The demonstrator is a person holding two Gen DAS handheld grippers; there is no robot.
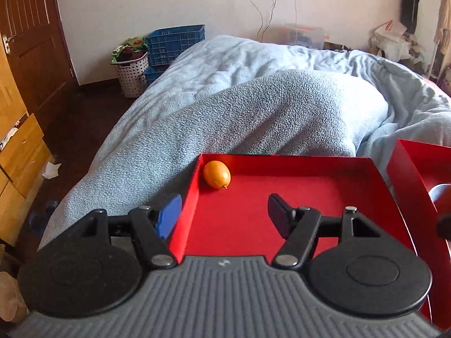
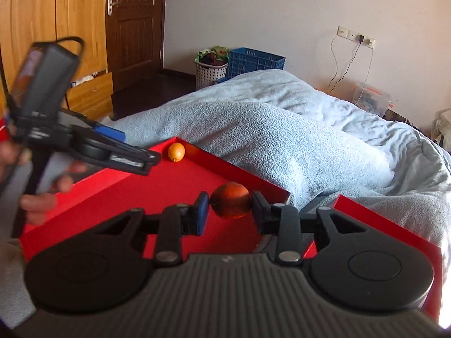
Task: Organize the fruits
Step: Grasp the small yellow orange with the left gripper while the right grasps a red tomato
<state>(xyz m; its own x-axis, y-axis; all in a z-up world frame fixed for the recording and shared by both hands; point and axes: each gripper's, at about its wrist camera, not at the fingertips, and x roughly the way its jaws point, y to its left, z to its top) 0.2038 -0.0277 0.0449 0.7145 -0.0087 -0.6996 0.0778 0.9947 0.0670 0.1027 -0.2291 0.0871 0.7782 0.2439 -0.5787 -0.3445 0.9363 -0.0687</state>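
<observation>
While the right gripper (image 2: 229, 214) carries a fruit, this is how the room looks, with every place told from the big red tray (image 2: 93, 194).

Right gripper: its two pads are pressed tight on a dark orange fruit (image 2: 230, 200), held above the tray's near side.

Left gripper (image 1: 222, 214): its pads stand apart with nothing between them. One pad hangs outside the tray's left wall, the other over the tray floor.

Small orange fruit (image 1: 217, 174): it lies inside the tray, in the far left corner, touching or almost touching the wall.

Second tray (image 2: 380, 219): another red tray sits just right of the big tray. Part of a round thing shows inside it in the left view, but I cannot tell what it is.

Done so far: one fruit is in the big tray, I think.

Left to do: the held fruit is not put down yet. It may go beside the small one. I cannot see if more fruits wait.

Blanket (image 1: 253, 107): a soft blue heap lies behind both trays. The trays rest on it, so they could tip.

In the way: the left gripper is near the tray's left wall. The two grippers could bump over the tray.

Far off: a blue crate (image 1: 174, 43) and a white basket (image 1: 132, 73) stand past the tray by the wall.
</observation>
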